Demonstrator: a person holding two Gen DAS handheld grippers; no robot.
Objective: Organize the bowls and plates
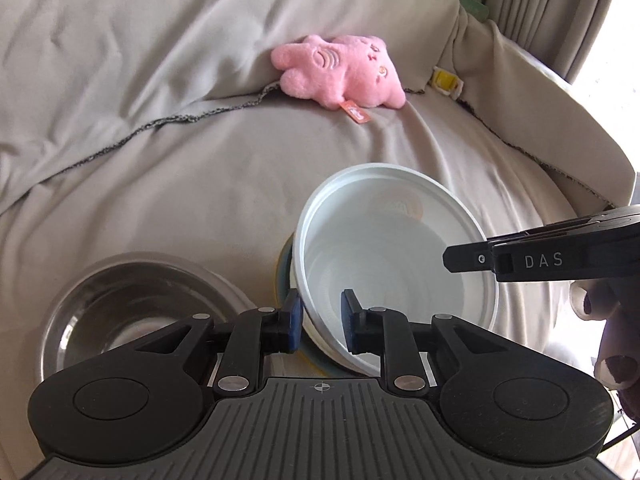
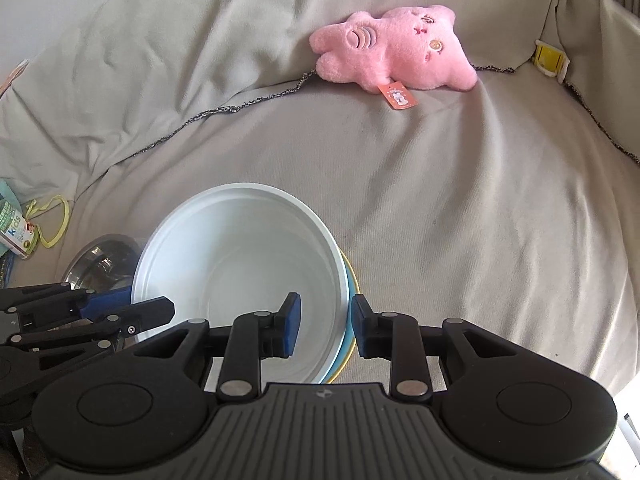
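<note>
White bowl (image 1: 394,256): thin moulded plastic, round, ribbed inner wall, rolled rim; it sits tilted on a plate (image 2: 347,320) of pale blue with a yellow edge, of which only a crescent shows. The stack lies on the front part of a sofa (image 1: 200,168) draped in beige cloth, soft and creased.

Steel bowl (image 1: 132,308): polished metal, round, shallow, just beside the stack on its left; whether they touch cannot be told.

Left gripper (image 1: 320,322): black, blue-padded jaws parted, straddling the white bowl's near-left rim, one pad outside and one inside; contact cannot be told.

Right gripper (image 2: 326,326): jaws parted across the bowl's right wall, one pad inside, the other outside above the plate edge; no clear clamp.

Pink plush toy (image 2: 394,50): fuzzy, on its side at the seat-back seam, orange tag attached, well apart from the bowls. Open cloth lies between toy and stack, and to the stack's right
</note>
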